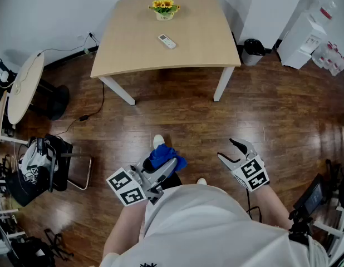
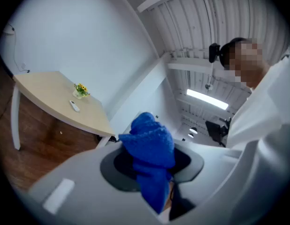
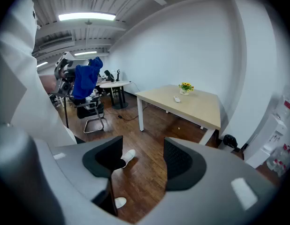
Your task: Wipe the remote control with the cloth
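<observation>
Left tool (image 2: 152,165) clamped on blue cloth (image 2: 149,146); remote (image 2: 75,106) on table (image 2: 51,102)

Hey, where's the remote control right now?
In the head view, the remote control lies on the table, just in front of the flower pot.

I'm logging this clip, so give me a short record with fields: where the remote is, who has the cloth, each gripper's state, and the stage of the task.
remote control: lying on the table, near the flower pot, untouched
cloth: blue, clamped in the left gripper
right gripper: jaws apart, nothing between them
person: standing on the wood floor, apart from the table
stage: wiping not yet begun
</observation>
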The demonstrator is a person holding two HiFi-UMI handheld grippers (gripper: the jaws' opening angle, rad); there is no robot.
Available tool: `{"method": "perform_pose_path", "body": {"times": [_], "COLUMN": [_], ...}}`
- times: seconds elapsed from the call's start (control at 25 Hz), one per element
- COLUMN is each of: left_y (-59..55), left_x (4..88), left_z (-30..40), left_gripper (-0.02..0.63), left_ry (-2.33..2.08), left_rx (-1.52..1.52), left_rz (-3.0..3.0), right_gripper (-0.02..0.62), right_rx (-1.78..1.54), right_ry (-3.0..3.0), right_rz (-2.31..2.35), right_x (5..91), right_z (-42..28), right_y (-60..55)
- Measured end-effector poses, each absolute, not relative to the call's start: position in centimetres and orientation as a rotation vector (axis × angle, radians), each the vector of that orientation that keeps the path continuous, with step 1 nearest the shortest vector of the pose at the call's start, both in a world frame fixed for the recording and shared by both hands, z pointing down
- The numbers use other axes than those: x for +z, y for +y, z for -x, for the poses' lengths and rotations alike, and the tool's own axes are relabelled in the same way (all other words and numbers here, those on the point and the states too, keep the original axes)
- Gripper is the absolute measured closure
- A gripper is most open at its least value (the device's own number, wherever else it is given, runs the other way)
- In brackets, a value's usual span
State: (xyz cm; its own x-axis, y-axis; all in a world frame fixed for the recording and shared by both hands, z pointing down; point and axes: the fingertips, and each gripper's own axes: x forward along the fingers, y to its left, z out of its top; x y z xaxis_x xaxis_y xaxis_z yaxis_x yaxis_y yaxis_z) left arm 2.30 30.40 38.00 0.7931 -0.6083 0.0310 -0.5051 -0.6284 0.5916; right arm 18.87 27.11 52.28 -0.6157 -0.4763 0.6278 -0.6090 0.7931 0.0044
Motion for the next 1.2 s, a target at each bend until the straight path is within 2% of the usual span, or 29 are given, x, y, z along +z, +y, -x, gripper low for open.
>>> {"method": "perform_pose_path", "body": {"times": [0.32, 0.72, 1.2], "left_y": [15.8, -1.3, -6.0], "left_x": [38.8, 38.3, 38.0], "left_z": [6.3, 17.2, 21.0], "left_gripper": [0.457, 0.457, 0.457], "left_ry": [-0.704, -0.613, -0.836], "left_rx": [-0.311, -0.205, -0.229], "left_rz": [-2.395, -2.401, -2.344], "right_gripper": [0.319, 0.319, 0.319], "right_rx": [0.308, 0.292, 0.220], "right_ry": [-2.275, -2.216, -2.244], "right_rz": [-0.873, -0.898, -0.854], "right_x": [52.7, 50.9, 54.4], "right_z": [-10.6, -0.6, 4.3], "right_y": [13.8, -3.7, -18.3]}}
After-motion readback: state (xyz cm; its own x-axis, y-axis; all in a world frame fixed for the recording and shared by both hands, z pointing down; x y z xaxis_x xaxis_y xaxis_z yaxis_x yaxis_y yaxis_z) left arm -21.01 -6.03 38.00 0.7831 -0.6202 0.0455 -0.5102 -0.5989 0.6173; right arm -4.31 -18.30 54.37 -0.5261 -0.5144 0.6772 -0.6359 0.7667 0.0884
